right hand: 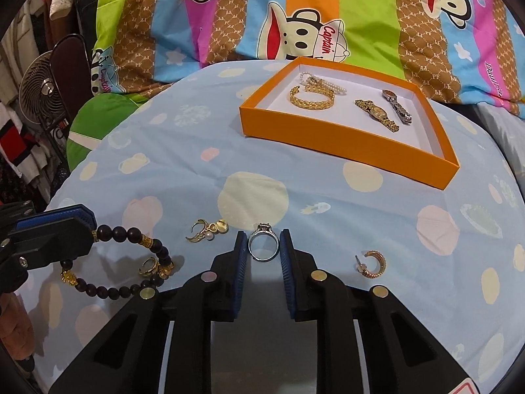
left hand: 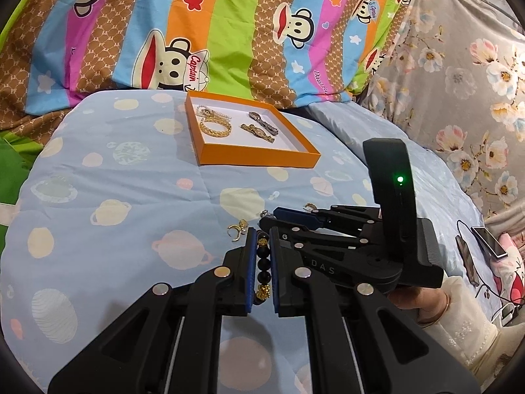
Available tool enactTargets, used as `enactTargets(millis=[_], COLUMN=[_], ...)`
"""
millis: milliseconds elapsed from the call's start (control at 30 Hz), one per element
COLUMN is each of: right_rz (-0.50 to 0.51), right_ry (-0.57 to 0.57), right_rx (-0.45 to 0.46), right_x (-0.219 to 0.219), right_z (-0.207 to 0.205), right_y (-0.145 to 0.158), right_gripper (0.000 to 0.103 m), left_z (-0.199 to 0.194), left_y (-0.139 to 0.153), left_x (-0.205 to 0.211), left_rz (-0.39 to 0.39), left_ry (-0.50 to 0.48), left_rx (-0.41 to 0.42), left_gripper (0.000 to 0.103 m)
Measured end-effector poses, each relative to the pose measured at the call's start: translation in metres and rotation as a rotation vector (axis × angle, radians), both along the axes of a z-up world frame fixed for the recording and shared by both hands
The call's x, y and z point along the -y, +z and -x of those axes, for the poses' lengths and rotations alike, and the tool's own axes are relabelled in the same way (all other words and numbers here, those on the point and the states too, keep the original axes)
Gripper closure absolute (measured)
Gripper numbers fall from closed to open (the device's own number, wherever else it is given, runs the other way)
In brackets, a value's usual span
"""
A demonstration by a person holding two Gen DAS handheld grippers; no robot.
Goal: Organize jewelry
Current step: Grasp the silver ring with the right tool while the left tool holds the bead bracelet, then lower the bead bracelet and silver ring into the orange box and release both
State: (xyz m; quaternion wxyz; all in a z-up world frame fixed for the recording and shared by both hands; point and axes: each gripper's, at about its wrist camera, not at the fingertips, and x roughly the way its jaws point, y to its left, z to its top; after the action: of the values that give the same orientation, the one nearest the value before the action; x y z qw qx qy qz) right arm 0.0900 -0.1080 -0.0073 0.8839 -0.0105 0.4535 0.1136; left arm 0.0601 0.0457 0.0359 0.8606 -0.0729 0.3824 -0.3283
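So, not everything is easy to read. The beaded bracelet (right hand: pixel 124 262) is only partly visible from the left side, since most of its loop hides behind the left gripper (left hand: pixel 262 262) and only a few dark beads and gold charms show between the blue pads. From the right camera, the loop lies on the blue planet-print quilt (right hand: pixel 183 177) with a small gold ring (right hand: pixel 149 266) inside it; whether the two touch I can't tell. The little gold earring cluster (right hand: pixel 206 229) is too small to make out properly.

Left fingers are clenched on the bracelet, angled down toward the bed. The right gripper (right hand: pixel 263 246) tilts down more steeply, its fingers grasping the silver ring (right hand: pixel 263 244), which stands upright between the pads right at the quilt. In the left view, a hand (left hand: pixel 416 298) in a cream sleeve holds the right gripper's body, cut off at the frame edge.

A gold hoop earring (right hand: pixel 370 262) lies apart to the right. Farther back, the orange tray (right hand: pixel 344 141) holds a gold bangle (right hand: pixel 311 98), a pearl piece (right hand: pixel 323 82), a gold watch (right hand: pixel 377 115) and a silver watch (right hand: pixel 395 105).
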Motion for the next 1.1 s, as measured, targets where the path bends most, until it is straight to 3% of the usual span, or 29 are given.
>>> enactTargets(millis=[300, 500, 633, 767, 867, 1100], right_rz=[-0.082, -0.076, -0.063, -0.069, -0.079, -0.062], right_ry=[-0.065, -0.141, -0.180, -0.187, -0.183, -0.182], right_rx=[0.057, 0.110, 0.138, 0.130, 0.090, 0.032], right_x=[0.034, 0.079, 0.102, 0.110, 0.110, 0.108], right_z=[0.008, -0.014, -0.045, -0.076, -0.096, -0.118], right_y=[0.026, 0.053, 0.065, 0.060, 0.045, 0.016], right_gripper=[0.084, 0.084, 0.084, 0.084, 0.084, 0.084], left_z=[0.006, -0.028, -0.068, -0.108, -0.139, -0.180], left_y=[0.034, 0.071, 0.080, 0.071, 0.051, -0.007], left_x=[0.029, 0.066, 0.088, 0.103, 0.111, 0.105], left_rz=[-0.038, -0.113, -0.120, -0.092, -0.055, -0.130], left_ry=[-0.070, -0.073, -0.053, -0.036, -0.028, 0.049], left_rx=[0.072, 0.209, 0.238, 0.205, 0.130, 0.009], left_gripper=[0.096, 0.096, 0.096, 0.096, 0.096, 0.096])
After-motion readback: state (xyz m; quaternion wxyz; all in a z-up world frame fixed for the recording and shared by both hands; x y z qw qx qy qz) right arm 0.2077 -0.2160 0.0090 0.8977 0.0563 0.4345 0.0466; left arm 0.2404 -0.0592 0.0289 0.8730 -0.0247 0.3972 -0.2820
